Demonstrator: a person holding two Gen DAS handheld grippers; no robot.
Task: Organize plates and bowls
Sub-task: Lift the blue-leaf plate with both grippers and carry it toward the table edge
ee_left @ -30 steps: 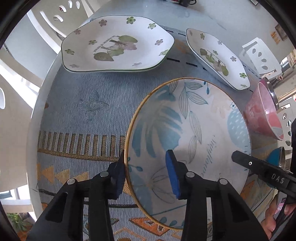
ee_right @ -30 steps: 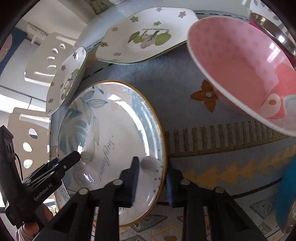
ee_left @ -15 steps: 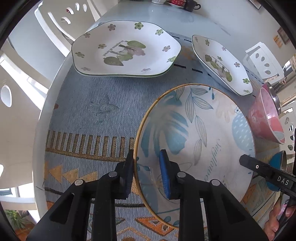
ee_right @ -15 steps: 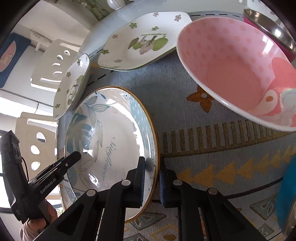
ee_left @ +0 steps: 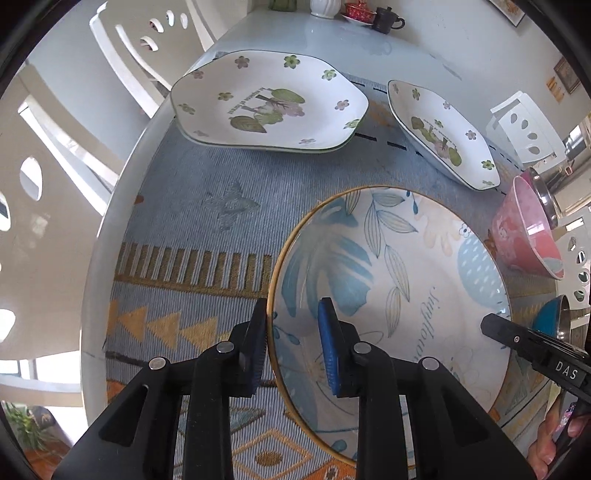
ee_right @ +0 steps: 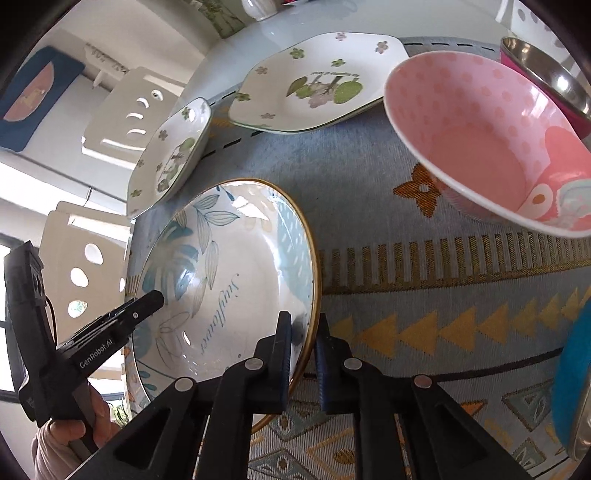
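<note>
Gripping opposite edges of one gold-rimmed leaf-print plate (ee_left: 399, 295), the left hand-held gripper (ee_left: 293, 347) and the right hand-held gripper (ee_right: 303, 354) each have one pad inside the rim and one outside, both clamped on it; the plate sits nearest the cameras on a patterned blue cloth (ee_left: 184, 236) that covers the desk (ee_left: 332, 37). In the left wrist view the right tool's black tip reaches in over the plate's far edge, with fingers (ee_left: 546, 443) of the person visible below it. Beyond the plate lie two white flower-print plates: a large one (ee_left: 269, 99) on the far left that seems to rest on a second like it, and a smaller one (ee_left: 443, 129) to its right. One pink bowl (ee_right: 480, 140) stands just right of the leaf plate, with a steel bowl (ee_right: 546, 77) close behind it and one blue-sided steel bowl (ee_right: 572, 369) nearer at the right edge. White chairs (ee_left: 140, 48) ring the desk. Farthest off sit a dark teapot (ee_left: 386, 22) and a white vase (ee_left: 325, 7).
</note>
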